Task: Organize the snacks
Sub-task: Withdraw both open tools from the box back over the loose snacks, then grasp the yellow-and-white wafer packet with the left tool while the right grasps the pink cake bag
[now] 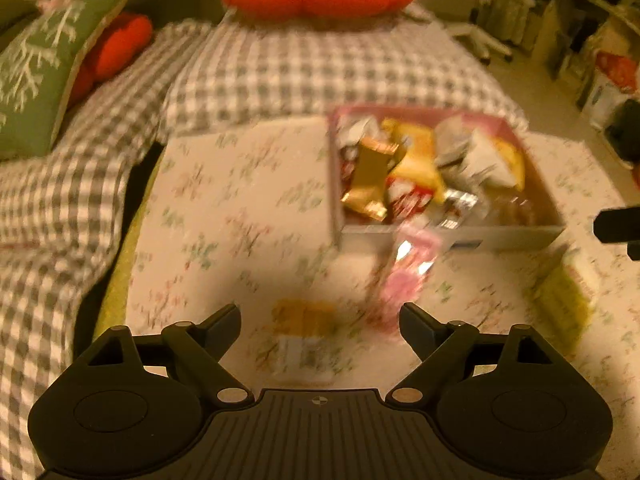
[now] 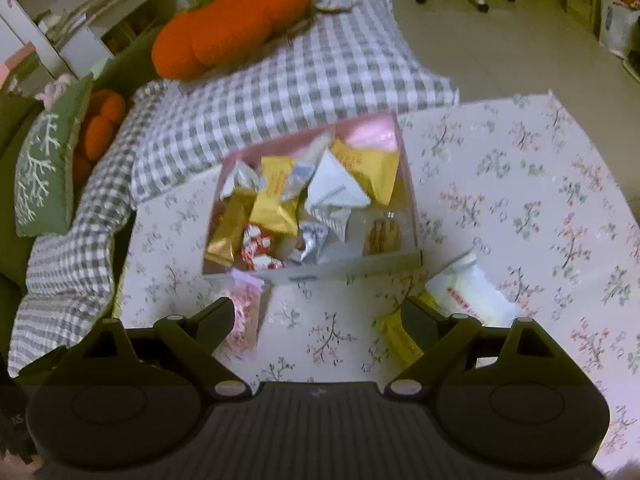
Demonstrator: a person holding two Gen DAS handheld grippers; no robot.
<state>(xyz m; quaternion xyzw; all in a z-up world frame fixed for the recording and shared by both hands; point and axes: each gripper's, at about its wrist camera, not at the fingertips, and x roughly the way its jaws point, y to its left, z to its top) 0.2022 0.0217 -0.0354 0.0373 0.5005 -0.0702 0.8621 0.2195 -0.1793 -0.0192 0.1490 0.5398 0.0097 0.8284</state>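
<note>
Both grippers open over the floral tablecloth, nothing held.
Left gripper (image 1: 320, 320) and right gripper (image 2: 318, 314): jaws spread, empty. Pink cardboard box (image 2: 412, 200) full of wrapped snacks sits at the table's far edge by the checked blanket (image 2: 280, 92). Pink wrapped snack (image 2: 244, 312) touches the box's near wall; yellow packet (image 2: 400, 338) and white-yellow pack (image 2: 472, 292) lie just beside its near right corner.
</note>
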